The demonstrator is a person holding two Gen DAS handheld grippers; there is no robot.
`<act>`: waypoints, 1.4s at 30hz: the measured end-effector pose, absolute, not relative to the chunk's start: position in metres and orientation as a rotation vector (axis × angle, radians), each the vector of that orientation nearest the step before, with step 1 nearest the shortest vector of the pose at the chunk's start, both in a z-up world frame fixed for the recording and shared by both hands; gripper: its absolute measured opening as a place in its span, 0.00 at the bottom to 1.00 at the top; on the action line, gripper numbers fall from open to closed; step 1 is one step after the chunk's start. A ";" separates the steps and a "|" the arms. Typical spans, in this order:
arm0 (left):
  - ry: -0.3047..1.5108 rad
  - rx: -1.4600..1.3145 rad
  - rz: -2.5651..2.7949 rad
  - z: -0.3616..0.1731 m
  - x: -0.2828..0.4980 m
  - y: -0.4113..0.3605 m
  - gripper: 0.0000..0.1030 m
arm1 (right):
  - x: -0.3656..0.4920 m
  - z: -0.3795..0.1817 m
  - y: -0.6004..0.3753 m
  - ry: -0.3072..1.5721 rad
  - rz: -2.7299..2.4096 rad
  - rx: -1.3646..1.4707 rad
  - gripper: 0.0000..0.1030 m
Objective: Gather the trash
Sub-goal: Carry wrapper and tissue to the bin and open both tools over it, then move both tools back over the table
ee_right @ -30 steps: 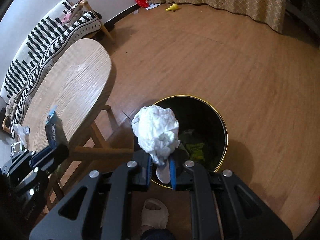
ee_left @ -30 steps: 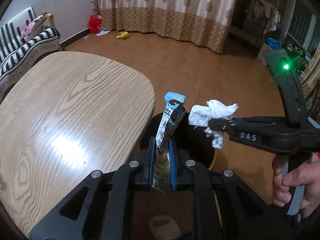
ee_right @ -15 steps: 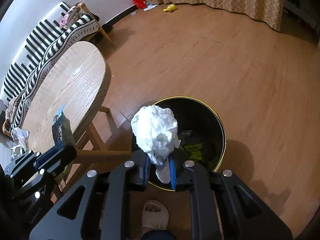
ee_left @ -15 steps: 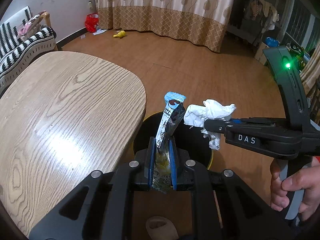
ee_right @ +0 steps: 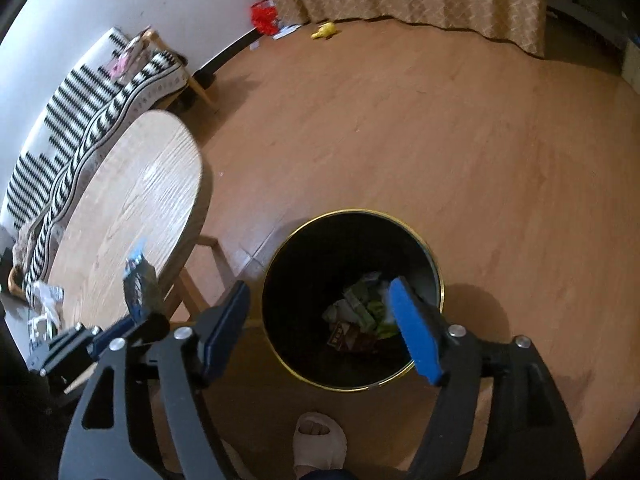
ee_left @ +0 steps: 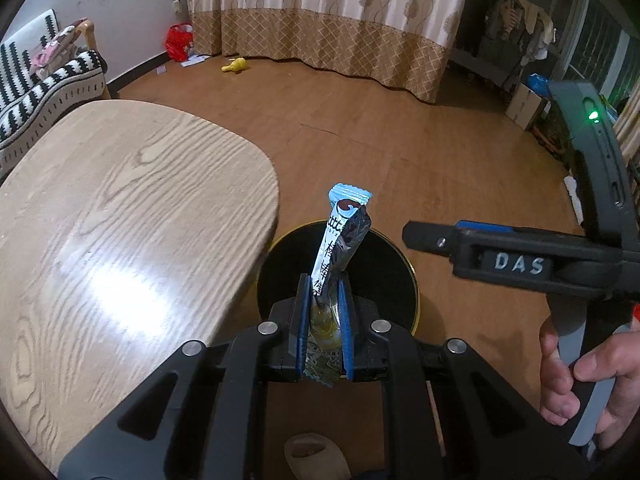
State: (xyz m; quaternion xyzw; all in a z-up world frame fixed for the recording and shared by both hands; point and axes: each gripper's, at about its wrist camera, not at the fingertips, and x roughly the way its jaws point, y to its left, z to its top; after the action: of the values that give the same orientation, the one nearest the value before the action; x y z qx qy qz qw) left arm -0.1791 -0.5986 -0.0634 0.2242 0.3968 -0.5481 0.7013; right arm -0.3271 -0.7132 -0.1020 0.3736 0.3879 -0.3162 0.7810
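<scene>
Left gripper (ee_left: 324, 316) clamped on snack wrapper (ee_left: 340, 240), upright above black bin (ee_right: 352, 300); right gripper (ee_right: 320, 328) spread wide over bin, holding nothing.

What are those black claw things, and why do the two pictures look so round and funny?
They are grabbers, one held in each of a person's hands, each with a wide-eyed camera that bends the picture. One picture looks along the left gripper, which pinches a snack wrapper above the black trash bin. The other looks along the right gripper; it is wide open and empty, right over the bin, where wrappers and paper lie inside. Beside the bin stands a wooden table. Some crumpled scraps sit at its far end.
</scene>
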 end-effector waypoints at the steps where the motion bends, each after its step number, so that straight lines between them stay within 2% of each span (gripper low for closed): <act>1: 0.885 0.500 -1.223 -0.065 -0.180 -0.601 0.12 | -0.331 -0.102 -0.715 0.828 -0.700 0.819 0.73; 12: 0.891 0.502 -1.262 -0.078 -0.186 -0.626 0.13 | -0.358 -0.106 -0.727 0.778 -0.780 0.908 0.75; 14: 0.896 0.504 -1.277 -0.079 -0.188 -0.629 0.20 | -0.362 -0.106 -0.727 0.767 -0.795 0.921 0.75; 15: 0.893 0.502 -1.282 -0.079 -0.188 -0.630 0.31 | -0.364 -0.106 -0.727 0.763 -0.803 0.924 0.75; 16: 0.888 0.497 -1.286 -0.079 -0.189 -0.631 0.50 | -0.366 -0.106 -0.727 0.761 -0.809 0.927 0.75; 18: 0.861 0.479 -1.283 -0.077 -0.190 -0.630 0.64 | -0.368 -0.106 -0.728 0.756 -0.817 0.934 0.75; 23: 0.860 0.456 -1.288 -0.072 -0.189 -0.629 0.67 | -0.368 -0.104 -0.727 0.749 -0.825 0.931 0.75; 28: 0.852 0.441 -1.249 -0.064 -0.179 -0.615 0.82 | -0.363 -0.102 -0.721 0.753 -0.814 0.913 0.76; 31: 0.842 0.434 -1.215 -0.051 -0.168 -0.599 0.87 | -0.355 -0.096 -0.714 0.755 -0.807 0.874 0.78; 33: 0.825 0.423 -1.194 -0.040 -0.159 -0.585 0.90 | -0.346 -0.089 -0.707 0.749 -0.799 0.840 0.81; 42: 0.758 0.336 -0.970 -0.003 -0.079 -0.466 0.91 | -0.252 -0.053 -0.646 0.786 -0.607 0.672 0.82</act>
State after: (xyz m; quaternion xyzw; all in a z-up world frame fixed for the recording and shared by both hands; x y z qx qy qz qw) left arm -0.0792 -0.4662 -0.0031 0.1569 0.3539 -0.4529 0.8031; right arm -0.2518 -0.6461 -0.0532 0.3161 0.3699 -0.2857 0.8256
